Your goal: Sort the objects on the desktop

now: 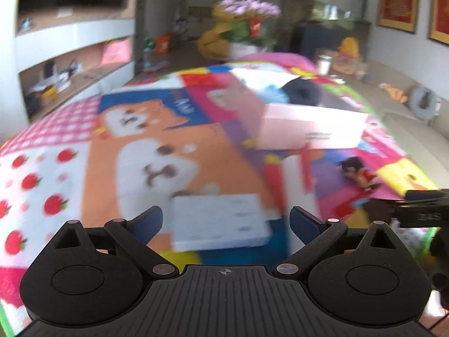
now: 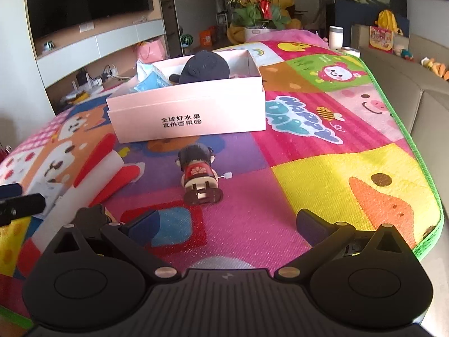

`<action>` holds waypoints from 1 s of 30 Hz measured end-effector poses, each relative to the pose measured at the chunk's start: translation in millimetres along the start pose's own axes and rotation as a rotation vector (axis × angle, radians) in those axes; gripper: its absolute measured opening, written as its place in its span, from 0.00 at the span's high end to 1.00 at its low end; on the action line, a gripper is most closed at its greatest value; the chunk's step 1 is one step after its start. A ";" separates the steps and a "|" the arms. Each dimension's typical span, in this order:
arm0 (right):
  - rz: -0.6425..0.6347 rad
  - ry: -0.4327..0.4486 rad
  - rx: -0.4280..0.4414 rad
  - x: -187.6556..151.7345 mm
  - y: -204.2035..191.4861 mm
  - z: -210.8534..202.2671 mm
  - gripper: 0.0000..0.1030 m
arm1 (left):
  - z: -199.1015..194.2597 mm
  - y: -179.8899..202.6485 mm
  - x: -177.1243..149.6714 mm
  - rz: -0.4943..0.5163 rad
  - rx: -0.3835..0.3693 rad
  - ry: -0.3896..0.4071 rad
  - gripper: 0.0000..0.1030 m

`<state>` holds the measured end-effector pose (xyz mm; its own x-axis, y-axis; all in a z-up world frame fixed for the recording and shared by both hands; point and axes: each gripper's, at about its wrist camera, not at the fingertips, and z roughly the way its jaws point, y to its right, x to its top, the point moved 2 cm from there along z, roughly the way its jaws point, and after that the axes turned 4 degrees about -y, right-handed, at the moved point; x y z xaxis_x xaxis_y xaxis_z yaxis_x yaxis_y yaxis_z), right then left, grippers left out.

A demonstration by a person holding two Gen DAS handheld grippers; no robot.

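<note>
A pink cardboard box (image 2: 190,112) stands on the colourful mat (image 2: 336,168) and holds a dark cap (image 2: 203,66) and a blue packet (image 2: 153,81). The box also shows in the blurred left wrist view (image 1: 311,129). A small wind-up doll (image 2: 200,174) lies on the mat in front of the box, just ahead of my open right gripper (image 2: 227,224); it also shows in the left wrist view (image 1: 357,172). A flat white packet (image 1: 221,221) lies between the open fingers of my left gripper (image 1: 226,221).
A white cup (image 2: 336,37) and a roll of tape (image 2: 350,50) sit at the mat's far right corner. Potted flowers (image 2: 258,2) stand beyond the far end. The mat's green edge (image 2: 415,146) runs along the right, next to a beige sofa (image 2: 432,112).
</note>
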<state>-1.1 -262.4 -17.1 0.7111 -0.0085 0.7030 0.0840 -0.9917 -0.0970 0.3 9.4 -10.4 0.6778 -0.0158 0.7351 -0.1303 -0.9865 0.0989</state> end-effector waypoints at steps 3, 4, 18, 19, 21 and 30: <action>-0.037 -0.012 -0.023 -2.0 -5.3 1.3 0.00 | 5.2 -0.3 -0.4 0.017 -0.017 -0.028 0.02; -0.052 -0.017 -0.033 -2.0 -7.3 1.7 0.00 | 6.5 1.9 -0.8 0.029 -0.025 -0.033 0.02; -0.091 0.016 -0.035 -5.2 -8.1 0.3 0.00 | 16.7 -17.8 -0.6 0.002 0.093 -0.051 0.00; -0.104 0.013 -0.019 -4.1 -7.5 0.4 0.00 | 16.7 -17.6 -0.9 0.004 0.092 -0.051 0.00; -0.127 0.025 0.041 -0.8 -6.8 -2.3 0.00 | 16.8 -18.1 -1.3 0.000 0.091 -0.048 0.00; -0.206 0.145 0.065 48.0 -24.0 -6.1 0.17 | 16.3 -17.9 -2.1 -0.007 0.091 -0.041 0.00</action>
<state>26.7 -239.7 23.4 0.5672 0.1697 0.8059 0.2650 -0.9641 0.0166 13.0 24.4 -24.7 0.7078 -0.0134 0.7063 -0.0601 -0.9973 0.0413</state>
